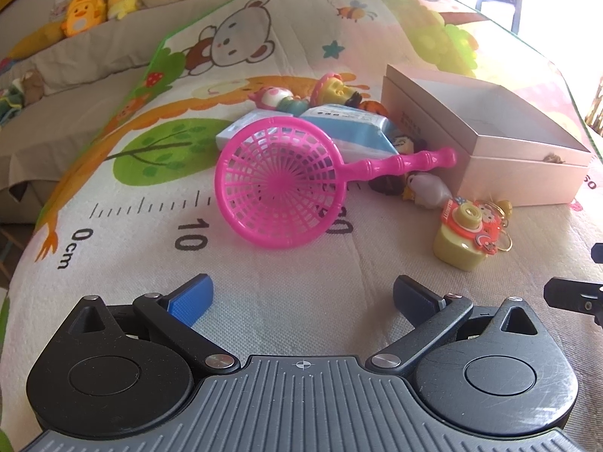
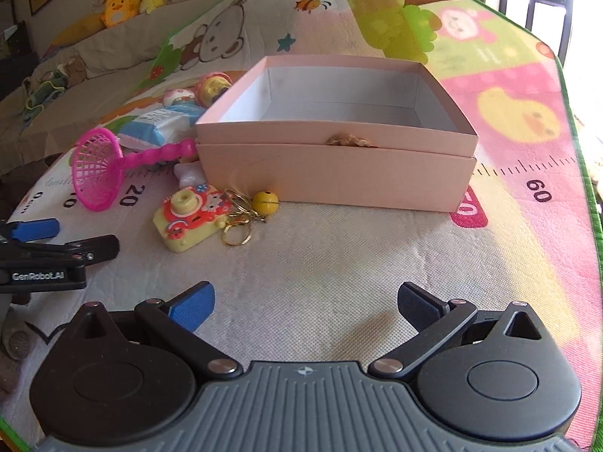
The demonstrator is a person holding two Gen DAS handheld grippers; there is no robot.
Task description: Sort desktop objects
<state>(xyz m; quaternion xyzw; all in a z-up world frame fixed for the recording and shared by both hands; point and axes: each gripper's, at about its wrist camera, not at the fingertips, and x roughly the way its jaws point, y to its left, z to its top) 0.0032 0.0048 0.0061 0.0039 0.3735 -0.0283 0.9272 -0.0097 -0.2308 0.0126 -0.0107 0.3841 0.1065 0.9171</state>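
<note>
Left wrist view: the left gripper point(image 1: 303, 299) hangs over the mat point(image 1: 113, 271), jaws spread wide with nothing between them. At 12 o'clock from it a pink net point(image 1: 280, 192) lies tilted on its rim, its handle running toward 2 o'clock and resting on a small toy heap. Behind the net, at 12, lies a blue pack point(image 1: 339, 128), with two figurines at its far side. A toy camera point(image 1: 465, 231) with a keyring sits at 2 o'clock, near the box point(image 1: 527, 173) but apart from it.

Right wrist view: the right gripper point(image 2: 305, 301) is likewise wide open and holds nothing. The box stands at 12 o'clock, open and seemingly empty, though its near floor is hidden. The camera and a yellow bell point(image 2: 265, 202) sit at 11 o'clock, the bell just beside the box wall.
</note>
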